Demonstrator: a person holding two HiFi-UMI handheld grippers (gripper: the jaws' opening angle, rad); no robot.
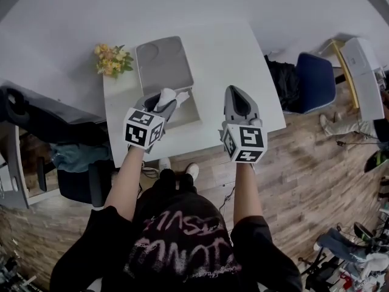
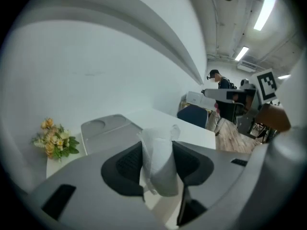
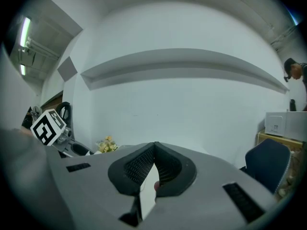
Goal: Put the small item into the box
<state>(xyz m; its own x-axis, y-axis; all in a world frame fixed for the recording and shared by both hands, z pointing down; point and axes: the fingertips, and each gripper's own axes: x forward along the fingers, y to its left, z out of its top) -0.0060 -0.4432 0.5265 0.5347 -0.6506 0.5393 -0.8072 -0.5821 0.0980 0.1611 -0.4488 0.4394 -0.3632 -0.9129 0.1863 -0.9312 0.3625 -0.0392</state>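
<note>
1. One small white crumpled paper wad (image 2: 158,169) is pinched tight between the jaws of the left gripper (image 1: 163,104).
2. In the head view, the wad shows over the open part of the pale grey box (image 1: 161,66). The lid is open at the back.
3. The right gripper (image 3: 154,147) has its jaws pressed together with nothing in them. It is over the white table (image 1: 243,53), to the right of the box.
4. A bunch of yellow flowers (image 1: 111,59) sits beside the lid.
</note>
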